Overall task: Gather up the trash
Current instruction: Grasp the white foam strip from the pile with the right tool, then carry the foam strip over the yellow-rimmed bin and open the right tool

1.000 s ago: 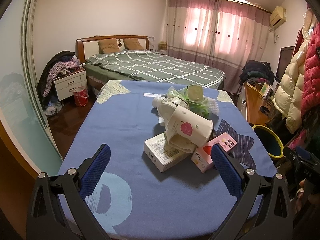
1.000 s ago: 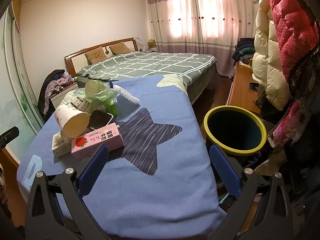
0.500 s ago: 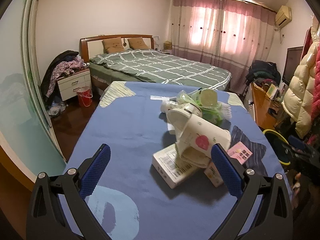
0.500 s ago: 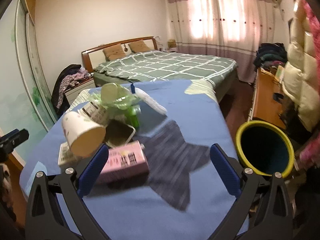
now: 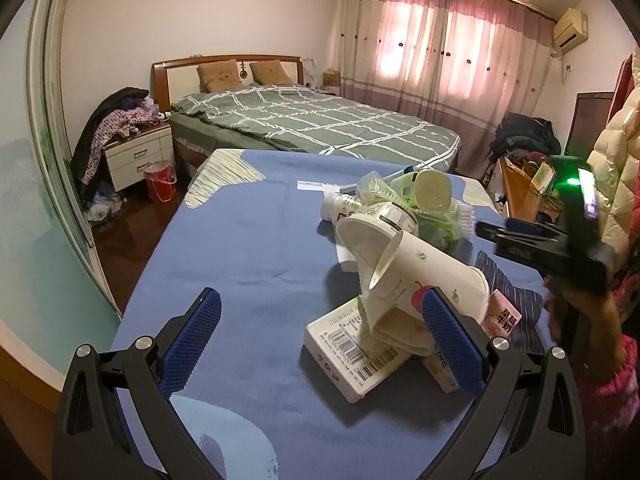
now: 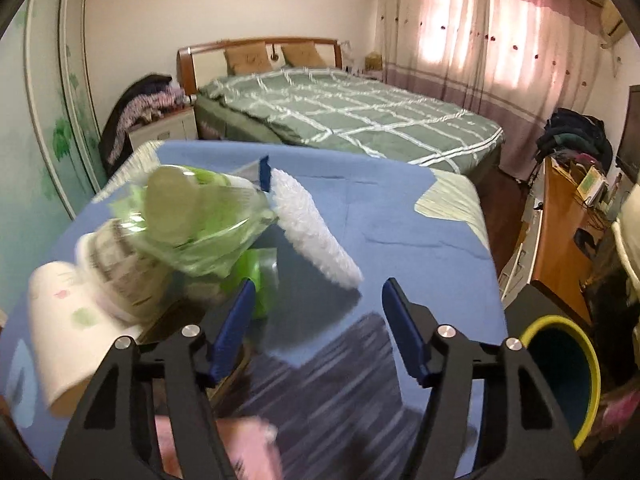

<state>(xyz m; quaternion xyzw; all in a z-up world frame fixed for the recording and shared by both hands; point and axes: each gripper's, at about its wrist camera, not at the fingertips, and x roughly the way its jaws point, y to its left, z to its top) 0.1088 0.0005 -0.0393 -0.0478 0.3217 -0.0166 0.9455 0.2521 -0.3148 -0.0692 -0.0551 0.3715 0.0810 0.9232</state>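
At frame centre, both the left gripper (image 5: 318, 334) and right gripper (image 6: 316, 326), jaws wide and empty, could topple the loosely stacked paper cup (image 5: 430, 280) off the blue table (image 5: 248, 248) by nudging it.

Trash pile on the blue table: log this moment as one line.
left claw: open, empty, facing trash pile | right claw: open, empty, over table | bin: right of table | nothing collected yet
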